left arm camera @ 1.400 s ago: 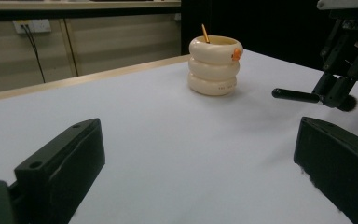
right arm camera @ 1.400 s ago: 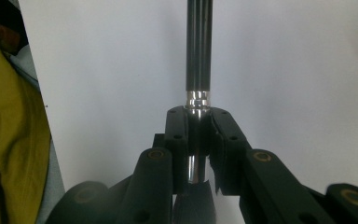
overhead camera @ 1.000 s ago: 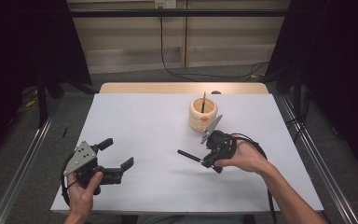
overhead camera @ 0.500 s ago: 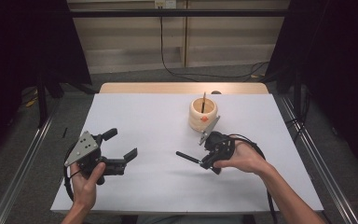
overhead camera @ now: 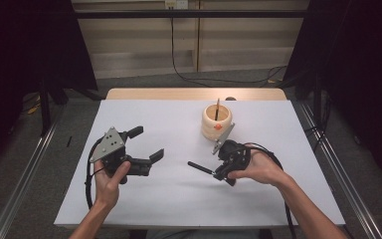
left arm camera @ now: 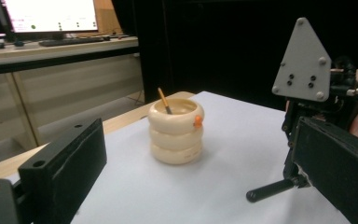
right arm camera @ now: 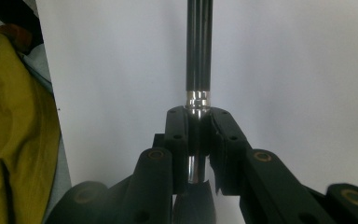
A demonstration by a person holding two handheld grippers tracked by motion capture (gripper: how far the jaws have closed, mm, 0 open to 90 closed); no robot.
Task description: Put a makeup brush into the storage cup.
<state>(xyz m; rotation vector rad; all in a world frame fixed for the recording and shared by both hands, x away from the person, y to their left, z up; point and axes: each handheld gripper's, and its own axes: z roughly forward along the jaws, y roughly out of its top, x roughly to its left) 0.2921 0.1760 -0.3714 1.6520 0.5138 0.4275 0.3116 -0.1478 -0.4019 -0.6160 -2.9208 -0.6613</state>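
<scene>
Since the earlier high-view frames, the left gripper [overhead camera: 139, 145] has been lifting and shifting toward the desk's middle, while the right gripper [overhead camera: 214, 172] is staying put. From above, the left fingers are standing wide apart and holding nothing; the right ones are clamping a black pen [overhead camera: 200, 168] that is pointing left, low over the white desk [overhead camera: 169, 199]. A cream ringed holder [overhead camera: 216, 122] is sitting just behind the right gripper — a thin stick is leaning inside it.

From the left gripper view, the holder [left arm camera: 175, 131] is standing between the open fingers [left arm camera: 67, 163], farther off, nothing blocking it; the pen's tip [left arm camera: 270, 190] is showing at the right.

From the right gripper view, the fingers [right arm camera: 176, 140] are pinching the pen [right arm camera: 199, 51] at its silver band — desk beneath.
</scene>
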